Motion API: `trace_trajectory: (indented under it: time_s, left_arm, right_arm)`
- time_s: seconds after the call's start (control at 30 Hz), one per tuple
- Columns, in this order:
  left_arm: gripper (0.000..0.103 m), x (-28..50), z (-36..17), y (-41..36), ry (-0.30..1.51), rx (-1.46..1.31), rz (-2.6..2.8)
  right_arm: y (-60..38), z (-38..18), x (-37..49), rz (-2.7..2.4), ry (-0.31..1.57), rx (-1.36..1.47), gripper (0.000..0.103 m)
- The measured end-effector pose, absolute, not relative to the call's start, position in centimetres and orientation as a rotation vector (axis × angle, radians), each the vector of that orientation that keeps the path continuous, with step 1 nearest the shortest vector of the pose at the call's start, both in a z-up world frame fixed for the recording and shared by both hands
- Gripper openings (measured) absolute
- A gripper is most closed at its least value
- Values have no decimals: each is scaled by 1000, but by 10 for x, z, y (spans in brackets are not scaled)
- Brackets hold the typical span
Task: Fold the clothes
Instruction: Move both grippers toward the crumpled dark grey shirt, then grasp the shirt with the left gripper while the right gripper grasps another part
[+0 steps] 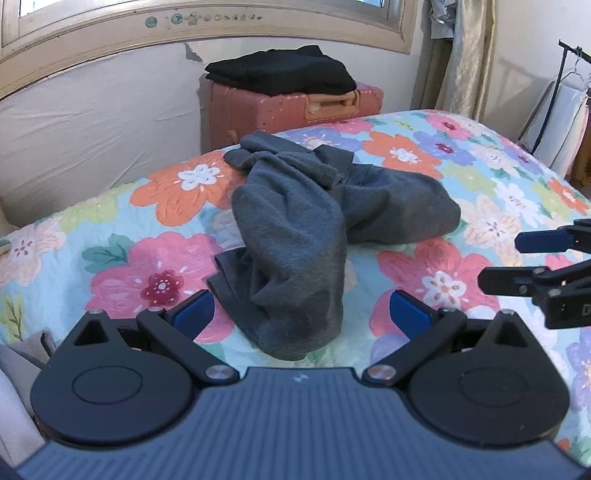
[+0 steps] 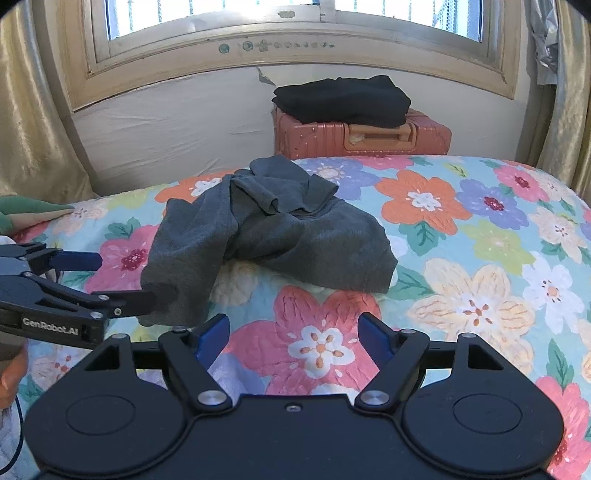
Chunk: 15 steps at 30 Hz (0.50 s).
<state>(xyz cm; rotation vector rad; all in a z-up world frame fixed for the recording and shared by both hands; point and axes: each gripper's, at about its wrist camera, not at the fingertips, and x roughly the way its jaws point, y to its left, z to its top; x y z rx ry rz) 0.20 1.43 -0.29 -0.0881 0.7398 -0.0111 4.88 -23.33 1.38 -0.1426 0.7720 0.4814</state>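
A gray shirt (image 1: 295,236) lay in a crumpled heap on the bed (image 1: 461,173), which had a bright flower blanket on it. In the left wrist view the shirt sat in the middle, and its near end bunched up right between the two blue pads of the left gripper (image 1: 301,312). The jaws of that gripper were spread wide. They held nothing, and whether a pad touched the cloth could not be told.

The right gripper (image 2: 293,332) was over the bed too, with its jaws spread wide and only the flower blanket between them. In the right wrist view the shirt lay at about 11 o'clock from this gripper, just beyond its pads. The left gripper showed at 9 o'clock in that view, with its lower finger right at the near corner of the shirt.

In the left wrist view the right gripper poked in from 3 o'clock, apart from the shirt.

Past the far edge of the bed, at 12 o'clock, stood a pink suitcase (image 2: 369,142). A folded black cloth (image 2: 341,98) lay on top of it. Behind it were a white wall and a window (image 2: 280,14). Gold curtains (image 2: 26,122) hung at the sides.
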Motion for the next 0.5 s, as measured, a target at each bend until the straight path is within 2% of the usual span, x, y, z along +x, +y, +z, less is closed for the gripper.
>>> trace_trajectory:
  time_s: [0.2,0.5]
  left_arm:
    - [103,3,-8,16,727,-110,-12]
    - [96,32,-35,42,672,-387,-29]
  right_arm:
    - [-237,13,50,486,767,-124,80]
    - [-262,-8,80,472,805,23,81]
